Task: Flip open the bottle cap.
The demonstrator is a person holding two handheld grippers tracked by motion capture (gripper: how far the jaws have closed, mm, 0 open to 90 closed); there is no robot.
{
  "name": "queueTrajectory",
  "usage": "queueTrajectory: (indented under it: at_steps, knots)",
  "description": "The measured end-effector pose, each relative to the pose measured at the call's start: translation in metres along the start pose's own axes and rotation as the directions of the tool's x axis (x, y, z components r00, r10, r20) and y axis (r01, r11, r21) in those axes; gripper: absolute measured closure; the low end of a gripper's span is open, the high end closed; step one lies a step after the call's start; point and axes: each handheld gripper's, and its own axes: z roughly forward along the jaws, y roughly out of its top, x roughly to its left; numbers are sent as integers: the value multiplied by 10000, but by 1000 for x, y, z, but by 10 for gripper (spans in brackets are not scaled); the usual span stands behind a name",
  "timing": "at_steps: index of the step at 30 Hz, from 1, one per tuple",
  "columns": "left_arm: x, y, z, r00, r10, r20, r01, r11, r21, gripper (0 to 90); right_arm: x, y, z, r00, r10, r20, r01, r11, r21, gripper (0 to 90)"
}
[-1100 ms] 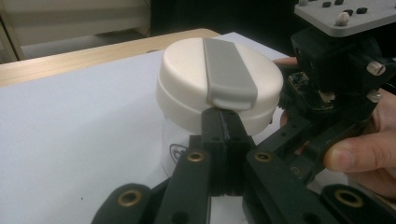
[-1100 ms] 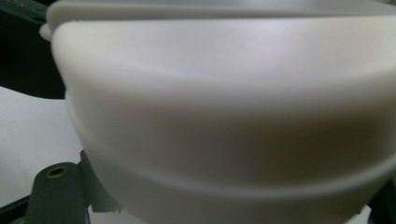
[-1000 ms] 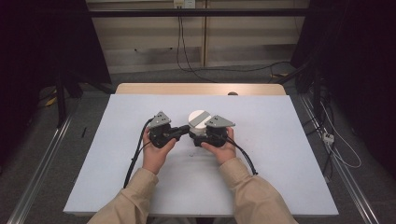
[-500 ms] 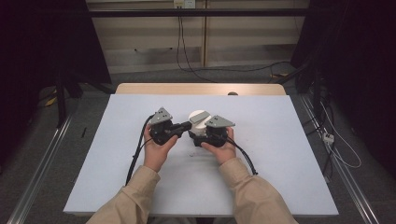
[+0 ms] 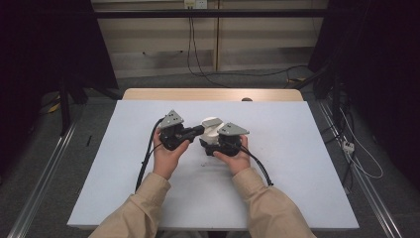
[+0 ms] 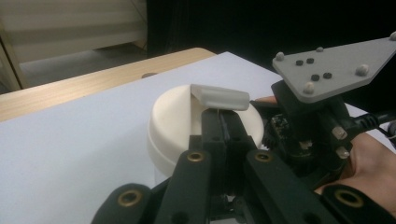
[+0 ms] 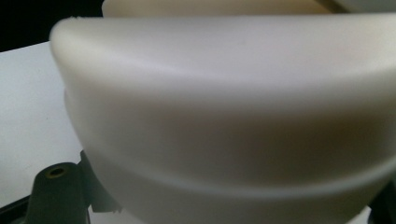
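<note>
Cream plastic, round and squat: cream container (image 5: 210, 128) at mid-table on the white table (image 5: 307, 158), sitting between the two grippers and touching both. Seen from the left gripper view as a domed lid (image 6: 177, 116) with a pale flip tab (image 6: 219, 96) raised across its top. Left gripper (image 5: 198, 131) reaching in from the side, jaws brought together with no more than a hairline slit between them, tips tucked just under the tab's edge (hard to tell whether anything thin is actually pinched there). Right gripper (image 5: 210, 144) set against the near wall of the container, jaws spread wide to either side of the body and seemingly clamped on it; in the right gripper view, curved cream wall (image 7: 233, 116) pressed right up to the lens. Likely trouble from here: prying upward with narrow closed tips could let them skid off the smooth tab and snap free, jolting the lid; lifting harder than the right-hand grip can resist could tip or drag the whole container across the slick sheet; squeezing the rounded wall off-centre could make it squirt out sideways. Count: one container, one lid, one tab, two grippers, two grey plates (image 5: 172, 119) (image 5: 233, 129) (one per gripper), two black cables (image 5: 146, 158) (image 5: 257, 166), two hands (image 5: 168, 153) (image 5: 236, 159), one table.
</note>
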Motion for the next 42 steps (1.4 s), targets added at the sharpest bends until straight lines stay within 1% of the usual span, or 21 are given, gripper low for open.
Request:
queueTrajectory:
  at_steps: [1, 18, 29, 38, 39, 41, 42]
  knots:
    - [0, 1, 0, 10000, 66, -36, -66, 10000, 10, 900, 0, 0, 0, 10000, 0, -1, 0, 10000, 1, 186]
    - [-1, 10, 6, 9999, 147, -28, -147, 9999, 64, 900, 0, 0, 0, 10000, -2, -3, 2, 10000, 17, 186]
    - [0, 14, 9, 9999, 93, -50, -93, 9999, 50, 900, 0, 0, 0, 10000, -7, 4, 7, 10000, 20, 186]
    - [-1, 19, 13, 9999, 151, -12, -151, 9999, 30, 899, 0, 0, 0, 10000, 10, 15, -10, 10000, 20, 186]
    - [-1, 20, 13, 9998, 169, -87, -169, 9998, 50, 899, 0, 0, 0, 10000, 13, 14, -13, 10000, 20, 186]
    - [-1, 21, 14, 9999, 163, -30, -163, 9999, 44, 899, 0, 0, 0, 10000, 20, 12, -20, 10000, 16, 186]
    - [-2, 22, 14, 9998, 173, -96, -173, 9998, 46, 899, 0, 0, 0, 10000, 16, 10, -16, 10000, 18, 186]
